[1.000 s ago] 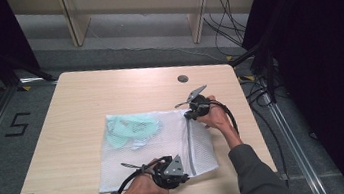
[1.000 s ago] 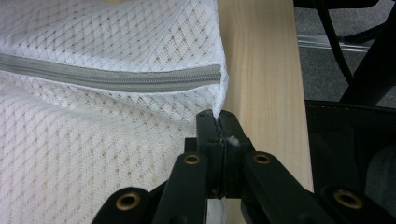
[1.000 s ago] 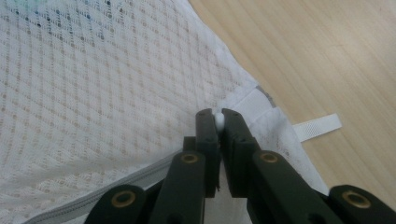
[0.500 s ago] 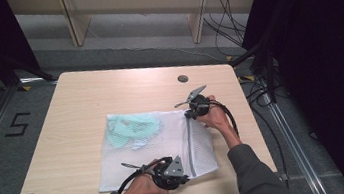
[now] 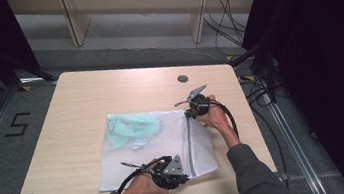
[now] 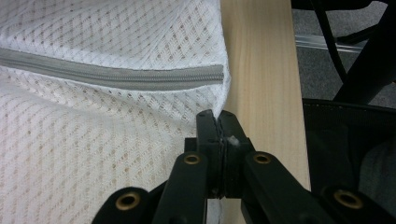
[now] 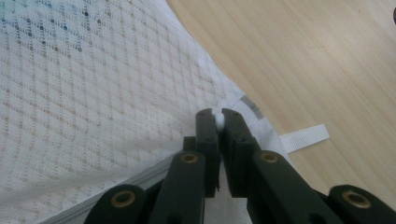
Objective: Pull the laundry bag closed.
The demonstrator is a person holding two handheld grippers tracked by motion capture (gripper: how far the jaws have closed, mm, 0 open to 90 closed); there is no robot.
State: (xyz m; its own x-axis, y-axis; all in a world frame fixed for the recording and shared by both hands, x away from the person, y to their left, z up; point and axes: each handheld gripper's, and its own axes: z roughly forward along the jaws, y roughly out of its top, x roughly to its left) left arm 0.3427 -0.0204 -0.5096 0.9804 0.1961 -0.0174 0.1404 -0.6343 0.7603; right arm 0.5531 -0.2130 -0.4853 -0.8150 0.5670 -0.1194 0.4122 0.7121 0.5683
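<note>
One white mesh bag point(image 5: 161, 146) lies flat on the wooden table point(image 5: 85, 103). It sits in the near half of the table, and its near edge is close to the table's near edge. Far from the bag, toward the back and the left side of the table, there is a lot of bare wood to move in. To the right of the bag there is just a thin strip of wood before the table ends.

There are two grippers. The left gripper point(image 5: 183, 178) is at the bag's near right corner. In the left gripper view its two black jaws are pressed together on the edge of the mesh, right by the end of the grey zipper point(image 6: 112, 74). The table's edge runs just beside that corner. The right gripper point(image 5: 188, 113) is at the bag's far right corner. In the right gripper view its jaws are pinched tight on a bit of white cloth at that corner. One small white tag point(image 7: 304, 137) lies on the wood just beside it.

One zipper runs along the bag's right side, between the two grippers. Inside the bag, near its left end, there is one bunch of light green cloth point(image 5: 131, 130). One small dark round hole point(image 5: 182, 78) is in the table, beyond the bag's far right corner.
</note>
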